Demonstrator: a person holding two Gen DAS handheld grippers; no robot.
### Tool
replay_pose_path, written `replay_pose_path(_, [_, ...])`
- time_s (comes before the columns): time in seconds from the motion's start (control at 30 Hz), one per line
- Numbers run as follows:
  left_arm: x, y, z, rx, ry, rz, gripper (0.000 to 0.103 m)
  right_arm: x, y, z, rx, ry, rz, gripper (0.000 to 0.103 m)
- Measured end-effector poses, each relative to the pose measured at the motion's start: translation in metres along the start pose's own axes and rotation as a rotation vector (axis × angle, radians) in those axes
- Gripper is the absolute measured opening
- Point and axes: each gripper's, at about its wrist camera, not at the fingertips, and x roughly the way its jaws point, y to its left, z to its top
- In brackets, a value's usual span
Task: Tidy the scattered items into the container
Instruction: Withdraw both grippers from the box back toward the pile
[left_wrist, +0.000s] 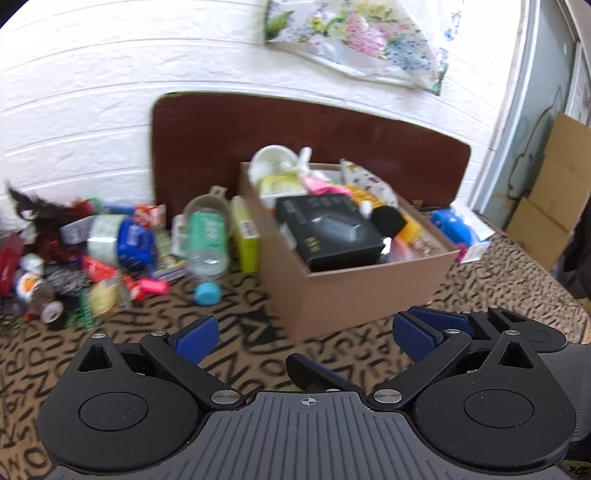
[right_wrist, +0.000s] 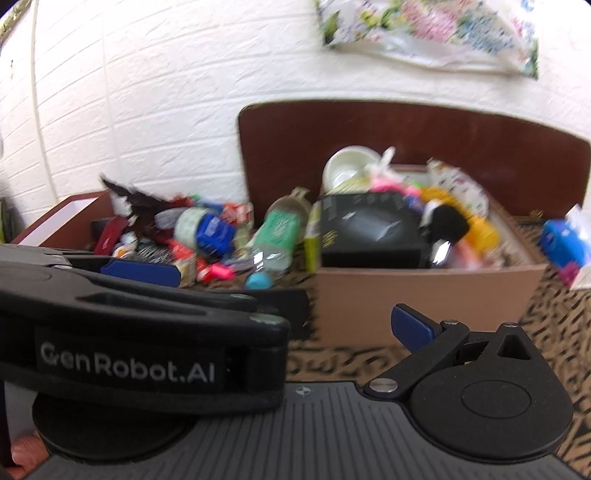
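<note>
A brown cardboard box (left_wrist: 354, 291) stands on the patterned cloth, full of items, with a black box (left_wrist: 328, 230) on top. A pile of scattered items (left_wrist: 110, 251) lies left of it, including a clear bottle with a green label (left_wrist: 207, 236) and a loose blue cap (left_wrist: 207, 293). My left gripper (left_wrist: 306, 336) is open and empty, in front of the box. In the right wrist view the box (right_wrist: 424, 295) is ahead and the pile (right_wrist: 207, 240) is at the left. My right gripper (right_wrist: 295, 325) is open and empty; the left gripper's body (right_wrist: 129, 332) covers its left finger.
A dark wooden board (left_wrist: 295, 129) leans on the white brick wall behind the box. A blue packet (left_wrist: 452, 223) lies right of the box. Cardboard (left_wrist: 550, 195) stands at the far right. A red-brown open case (right_wrist: 62, 221) sits at the far left.
</note>
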Motion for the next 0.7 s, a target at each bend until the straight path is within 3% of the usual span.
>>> replay_pose_path(0.3, [-0.016, 0.059, -0.037, -0.087, 0.005, 0.048, 0.103, 0.023, 0.054, -0.021, -0.028, 0.08, 0.045, 0.103])
replay_pose_path(0.7, [-0.009, 0.156, -0.073, -0.277, 0.086, 0.111, 0.103, 0.069, 0.115, -0.038, -0.072, 0.178, 0.139, 0.103])
